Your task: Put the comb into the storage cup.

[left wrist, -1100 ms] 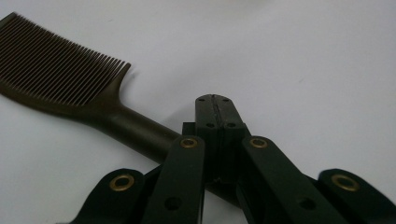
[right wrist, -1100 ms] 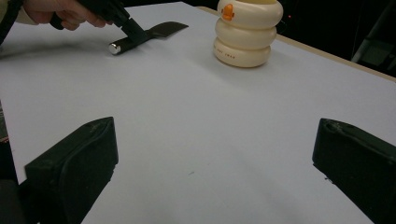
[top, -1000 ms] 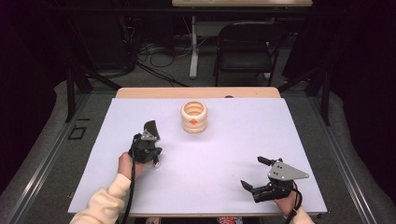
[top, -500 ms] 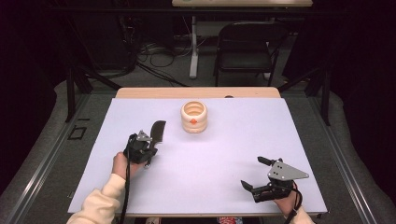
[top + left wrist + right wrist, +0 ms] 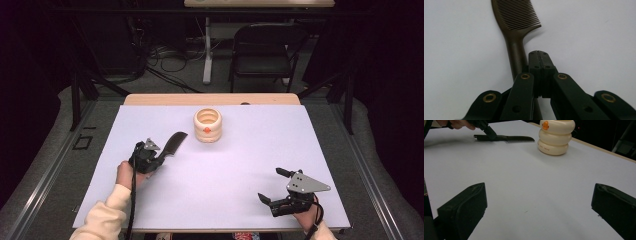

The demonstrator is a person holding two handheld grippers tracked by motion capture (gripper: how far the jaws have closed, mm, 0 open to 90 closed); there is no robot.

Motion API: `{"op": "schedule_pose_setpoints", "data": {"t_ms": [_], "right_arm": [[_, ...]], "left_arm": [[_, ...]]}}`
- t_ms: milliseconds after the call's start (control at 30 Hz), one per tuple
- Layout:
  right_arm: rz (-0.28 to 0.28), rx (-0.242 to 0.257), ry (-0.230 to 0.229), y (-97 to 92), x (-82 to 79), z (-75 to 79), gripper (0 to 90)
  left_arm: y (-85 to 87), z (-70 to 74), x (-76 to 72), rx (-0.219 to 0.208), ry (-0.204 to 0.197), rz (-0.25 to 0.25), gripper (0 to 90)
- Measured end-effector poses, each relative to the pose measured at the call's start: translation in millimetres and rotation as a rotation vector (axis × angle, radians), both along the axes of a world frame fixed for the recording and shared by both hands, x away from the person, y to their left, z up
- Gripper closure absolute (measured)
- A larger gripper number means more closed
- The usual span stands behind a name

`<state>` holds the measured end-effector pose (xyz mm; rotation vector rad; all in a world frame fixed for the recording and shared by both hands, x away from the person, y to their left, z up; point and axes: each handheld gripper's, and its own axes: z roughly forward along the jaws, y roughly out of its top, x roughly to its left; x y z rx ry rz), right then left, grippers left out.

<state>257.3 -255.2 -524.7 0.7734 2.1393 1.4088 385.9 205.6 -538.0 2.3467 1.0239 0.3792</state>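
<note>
A dark brown comb lies flat on the white table, left of centre, teeth end toward the far side. My left gripper sits at its handle end. In the left gripper view the jaws of the left gripper are shut against each other, and the comb runs beside and under the left jaw, not between them. A cream ribbed cup with an orange mark stands beyond the comb. My right gripper rests open near the front right edge, holding nothing.
The right gripper view looks across the bare table past the right gripper to the comb, the left gripper and the cup. Behind the table stand a chair and floor cables.
The comb stood tilted up at my left gripper a second ago and now lies flat on the table. The left hand shifted slightly left and nearer. The right gripper stayed still.
</note>
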Motion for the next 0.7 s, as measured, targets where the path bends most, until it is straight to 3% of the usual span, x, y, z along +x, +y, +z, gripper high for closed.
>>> {"op": "schedule_pose_setpoints", "data": {"t_ms": [700], "right_arm": [[0.004,-0.006,0.003,0.0,0.0,0.1,0.0]], "left_arm": [[9.3,-0.8,6.3,-0.005,0.003,0.027,89.8]]}}
